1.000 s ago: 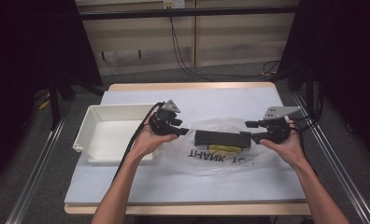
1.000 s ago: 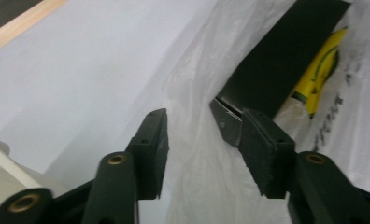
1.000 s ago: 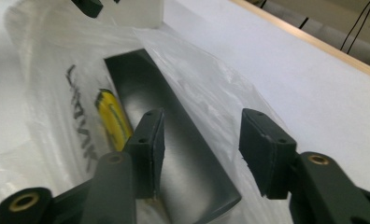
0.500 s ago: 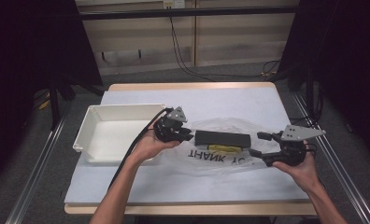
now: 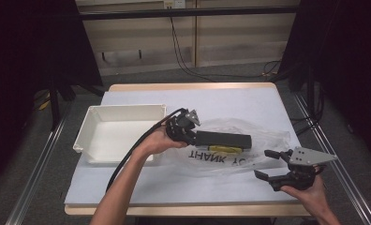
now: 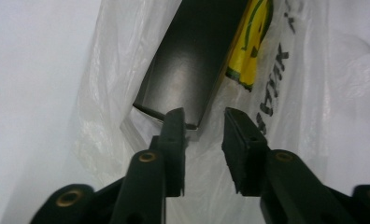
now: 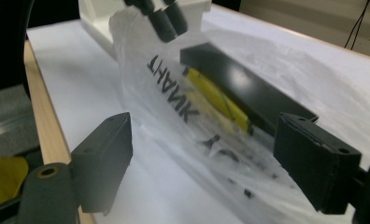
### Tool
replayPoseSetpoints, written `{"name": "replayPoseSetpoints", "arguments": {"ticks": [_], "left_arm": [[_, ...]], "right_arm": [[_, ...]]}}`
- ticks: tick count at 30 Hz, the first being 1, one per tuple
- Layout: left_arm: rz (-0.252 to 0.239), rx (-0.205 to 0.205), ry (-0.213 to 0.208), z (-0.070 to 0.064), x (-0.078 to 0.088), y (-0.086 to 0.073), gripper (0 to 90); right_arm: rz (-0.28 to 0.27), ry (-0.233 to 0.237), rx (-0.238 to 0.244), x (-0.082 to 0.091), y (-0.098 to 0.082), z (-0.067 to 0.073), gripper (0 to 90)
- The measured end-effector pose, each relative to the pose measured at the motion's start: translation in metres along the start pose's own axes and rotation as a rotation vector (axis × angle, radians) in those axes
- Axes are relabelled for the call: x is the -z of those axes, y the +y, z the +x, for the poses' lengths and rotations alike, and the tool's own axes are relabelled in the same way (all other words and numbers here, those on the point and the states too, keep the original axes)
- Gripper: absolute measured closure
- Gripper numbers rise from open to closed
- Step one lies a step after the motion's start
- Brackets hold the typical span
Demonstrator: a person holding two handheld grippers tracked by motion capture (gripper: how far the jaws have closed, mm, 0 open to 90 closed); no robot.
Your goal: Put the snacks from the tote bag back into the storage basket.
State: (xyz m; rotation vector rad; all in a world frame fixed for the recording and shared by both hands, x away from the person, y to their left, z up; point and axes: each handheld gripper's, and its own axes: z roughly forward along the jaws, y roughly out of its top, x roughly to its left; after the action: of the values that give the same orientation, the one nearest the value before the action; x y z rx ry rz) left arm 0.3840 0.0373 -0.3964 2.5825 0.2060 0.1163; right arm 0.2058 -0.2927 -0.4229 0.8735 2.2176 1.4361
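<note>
Room first: my right gripper [image 5: 267, 165] sits near the bench's front-right corner, close to the front edge, w/ bare white cover [image 5: 141, 183] stretching left along the front and more free surface toward the back edge. Its jaws stand wide apart and have just been opening; nothing between them, just the plastic bag [image 5: 230, 152] lying ahead, seen past both pads in the right gripper view. My left gripper [image 5: 189, 132] is mid-bench at the bag's left end, jaws part open w/ a narrow gap, having widened a little just now after closing; in the left gripper view the corner of the black box [image 6: 192, 60] sits right at the tips, and I can't tell if a pad actually touches it or the film. Box lies flat, long side running left-right across the bench centre, seemingly inside or half under the clear bag, w/ a yellow print [image 5: 226, 148] just beside it toward the front and "THANK" lettering on the film. White tray [image 5: 87, 129] sits on the left side, its near-left corner by the left edge, just beside my left hand [image 5: 158, 140]; its wall limits leftward moves. Left cable [image 5: 137, 145] trails back over the tray's right rim toward the front edge. Bag film bulges up betw. the two grippers.
</note>
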Motion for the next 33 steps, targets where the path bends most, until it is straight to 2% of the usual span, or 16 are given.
{"name": "replayPoseSetpoints", "arguments": {"ticks": [1, 4, 7, 8, 10, 12, 16, 21, 22, 27, 29, 30, 33], "left_arm": [[0.008, 0.012, -0.005, 0.001, -0.001, 0.001, 63.5], [0.022, 0.009, -0.002, 0.005, -0.004, 0.004, 60.4], [0.048, 0.019, -0.029, 0.008, -0.007, 0.006, 54.9], [0.066, 0.007, -0.033, 0.008, -0.008, 0.007, 53.3], [0.093, -0.008, -0.016, 0.006, -0.013, 0.01, 52.0], [0.098, -0.005, -0.023, 0.008, -0.016, 0.011, 49.7], [0.132, 0.002, 0.002, 0.013, -0.021, 0.013, 46.7], [0.093, 0.003, 0.011, 0.018, -0.023, 0.013, 44.3], [0.09, 0.0, 0.002, 0.019, -0.024, 0.014, 44.1], [0.094, -0.014, -0.009, 0.021, -0.031, 0.014, 42.2], [0.096, -0.02, -0.02, 0.023, -0.032, 0.015, 38.7], [0.094, -0.018, -0.009, 0.023, -0.033, 0.015, 38.4], [0.102, -0.012, -0.016, 0.026, -0.034, 0.016, 32.6]], "right_arm": [[0.01, -0.001, 0.008, 0.001, -0.001, 0.002, 20.0], [-0.003, -0.007, 0.006, 0.003, -0.004, 0.005, 18.8], [0.006, 0.024, -0.002, 0.002, -0.008, 0.011, 20.3], [0.011, 0.026, 0.006, 0.001, -0.011, 0.014, 20.2], [0.023, 0.03, 0.008, 0.001, -0.014, 0.018, 19.3], [0.015, 0.034, -0.004, 0.002, -0.017, 0.022, 18.9], [0.004, 0.034, -0.005, 0.006, -0.021, 0.026, 18.4], [0.009, 0.032, 0.009, 0.004, -0.024, 0.029, 17.3], [0.008, 0.034, 0.01, 0.003, -0.024, 0.029, 17.0], [0.012, 0.036, 0.019, 0.001, -0.024, 0.028, 16.4], [0.013, 0.038, 0.015, 0.0, -0.024, 0.029, 15.1], [0.016, 0.04, 0.016, -0.001, -0.025, 0.029, 15.0], [0.024, 0.043, 0.017, -0.002, -0.025, 0.03, 15.0]]}}
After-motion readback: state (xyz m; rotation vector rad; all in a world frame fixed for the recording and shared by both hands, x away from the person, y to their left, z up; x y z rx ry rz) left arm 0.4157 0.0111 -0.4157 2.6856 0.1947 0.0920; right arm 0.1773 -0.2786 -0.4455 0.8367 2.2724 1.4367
